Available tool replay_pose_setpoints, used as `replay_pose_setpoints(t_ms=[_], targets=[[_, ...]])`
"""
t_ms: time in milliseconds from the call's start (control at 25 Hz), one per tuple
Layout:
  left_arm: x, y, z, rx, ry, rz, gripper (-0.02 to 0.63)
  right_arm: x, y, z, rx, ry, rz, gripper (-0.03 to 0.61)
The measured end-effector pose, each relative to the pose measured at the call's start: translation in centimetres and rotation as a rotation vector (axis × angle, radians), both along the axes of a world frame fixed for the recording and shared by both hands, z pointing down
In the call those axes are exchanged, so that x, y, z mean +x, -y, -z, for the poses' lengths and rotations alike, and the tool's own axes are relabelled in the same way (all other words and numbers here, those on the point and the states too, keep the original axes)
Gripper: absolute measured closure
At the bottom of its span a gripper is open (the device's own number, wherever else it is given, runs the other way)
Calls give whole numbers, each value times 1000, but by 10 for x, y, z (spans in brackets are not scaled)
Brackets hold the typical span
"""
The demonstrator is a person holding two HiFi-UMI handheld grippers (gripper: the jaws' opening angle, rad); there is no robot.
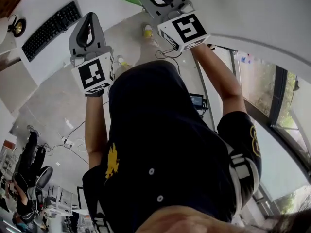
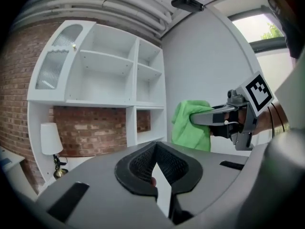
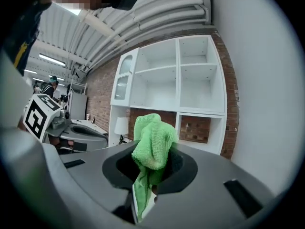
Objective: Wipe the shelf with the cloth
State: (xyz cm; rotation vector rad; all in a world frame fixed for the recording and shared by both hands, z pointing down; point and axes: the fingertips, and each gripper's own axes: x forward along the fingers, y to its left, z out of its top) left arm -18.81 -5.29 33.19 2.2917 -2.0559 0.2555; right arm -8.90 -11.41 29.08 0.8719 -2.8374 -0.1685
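Cloth gripped, shelf not yet touched.

The right tongs (image 3: 155,152) pinched a bunched green microfibre cloth (image 3: 151,137), its nubby pile spilling above and below the jaws. The left tongs (image 2: 153,151) were pressed together on nothing. Both were held up in the air, well apart from the white shelf unit (image 3: 178,73), so by my reading no wiping had begun and every board remained to be done. The unit looked smooth and painted, with square open compartments and one rounded corner behind a ribbed glass door (image 2: 53,66), set against a rough red brick wall (image 2: 90,128).
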Motion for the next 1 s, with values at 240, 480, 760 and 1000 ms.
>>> replay_pose_setpoints(t_ms=[240,480,760,1000], targets=[[16,-63,3,13,-66,-40,598,-17,-83,12,96,-43,27,532],[42,-103,9,11,-43,-3,598,13,-120,23,153,-22,41,532],[78,-147,5,-17,29,91,598,61,-148,22,155,104,58,532],[41,-207,-4,-78,52,178,598,54,-187,-1,56,127,38,532]])
